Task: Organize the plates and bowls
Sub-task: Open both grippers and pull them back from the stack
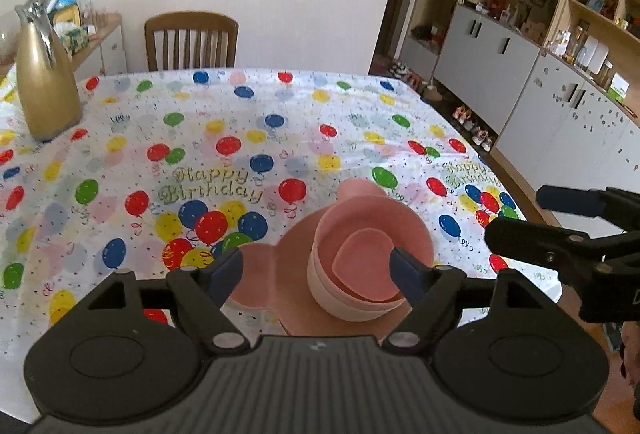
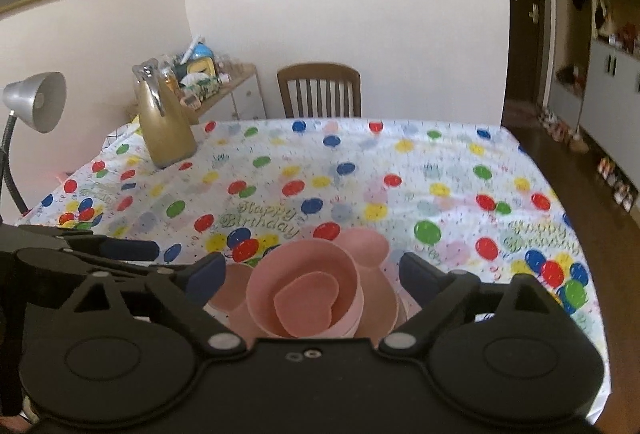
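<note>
Two pink bowls (image 1: 360,274) sit nested one inside the other near the table's near edge, the inner one showing a heart-shaped floor, the outer one paler at its wall. They rest on a pink plate (image 1: 296,246) whose outline carries two round ear-like lobes, one to the left and one at the far side; whether a second plate lies beneath it cannot be told. From the right wrist view the same stack of bowls (image 2: 308,298) sits on the plate (image 2: 368,246), centred between that gripper's blue-tipped fingers. The left gripper (image 1: 318,272) has its jaws spread wide, one to each side of the bowls and clear of them. The right gripper (image 2: 310,276) likewise stands spread apart, holding nothing, and shows in the left view as a black clamp at the right edge. One balloon-print tablecloth (image 1: 240,137) reading "Happy Birthday" covers the table. One gold thermos jug (image 1: 44,73) stands at the far left, one wooden chair (image 1: 192,41) behind the table, and one grey desk lamp (image 2: 36,101) at the left.
</note>
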A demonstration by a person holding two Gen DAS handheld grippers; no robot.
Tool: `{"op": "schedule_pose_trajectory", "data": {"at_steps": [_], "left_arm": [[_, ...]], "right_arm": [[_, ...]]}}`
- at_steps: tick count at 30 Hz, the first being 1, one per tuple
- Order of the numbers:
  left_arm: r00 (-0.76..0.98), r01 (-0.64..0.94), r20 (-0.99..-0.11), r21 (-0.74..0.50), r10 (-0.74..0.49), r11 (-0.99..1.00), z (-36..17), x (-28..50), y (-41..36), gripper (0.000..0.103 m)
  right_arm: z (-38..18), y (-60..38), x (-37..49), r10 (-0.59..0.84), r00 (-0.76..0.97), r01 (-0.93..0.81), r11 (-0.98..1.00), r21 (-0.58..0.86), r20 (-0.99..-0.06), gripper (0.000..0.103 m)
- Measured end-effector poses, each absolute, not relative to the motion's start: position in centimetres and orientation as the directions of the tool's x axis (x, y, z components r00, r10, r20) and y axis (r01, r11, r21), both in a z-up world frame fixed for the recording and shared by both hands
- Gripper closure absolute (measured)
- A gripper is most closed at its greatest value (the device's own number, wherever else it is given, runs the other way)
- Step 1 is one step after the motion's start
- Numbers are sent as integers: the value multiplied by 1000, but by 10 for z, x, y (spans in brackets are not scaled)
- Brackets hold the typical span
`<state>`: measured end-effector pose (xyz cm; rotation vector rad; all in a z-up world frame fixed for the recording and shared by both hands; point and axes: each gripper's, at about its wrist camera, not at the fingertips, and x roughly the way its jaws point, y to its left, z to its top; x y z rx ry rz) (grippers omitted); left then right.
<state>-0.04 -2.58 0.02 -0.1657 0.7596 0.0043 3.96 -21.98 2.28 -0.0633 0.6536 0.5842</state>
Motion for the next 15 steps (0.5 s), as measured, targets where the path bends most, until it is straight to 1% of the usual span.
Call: {"op": "schedule_pose_trajectory", "data": {"at_steps": [1, 3, 5, 6, 7, 11, 15], "left_arm": [[730, -65, -682, -146, -53, 987, 2, -4, -26, 22], [742, -65, -669, -148, -52, 987, 6, -12, -27, 18], [744, -72, -666, -151, -48, 986, 9, -18, -28, 11], [746, -72, -664, -158, -52, 985, 10, -22, -28, 2], [749, -71, -660, -165, -57, 984, 11, -25, -27, 0], [764, -74, -644, -159, -47, 985, 18, -33, -28, 0], [764, -72, -643, -168, -54, 983, 22, -38, -29, 0]], "right_arm": [[24, -221, 36, 492, 649, -533, 838, 113, -580, 3], [27, -226, 30, 492, 666, -530, 841, 109, -561, 1], [29, -231, 26, 498, 671, -528, 841, 117, -549, 0], [30, -234, 23, 499, 674, -527, 842, 119, -545, 0], [30, -236, 21, 500, 676, -527, 842, 119, -541, 0], [30, -241, 10, 499, 688, -529, 842, 106, -527, 0], [29, -246, 3, 522, 674, -535, 833, 143, -522, 0]]}}
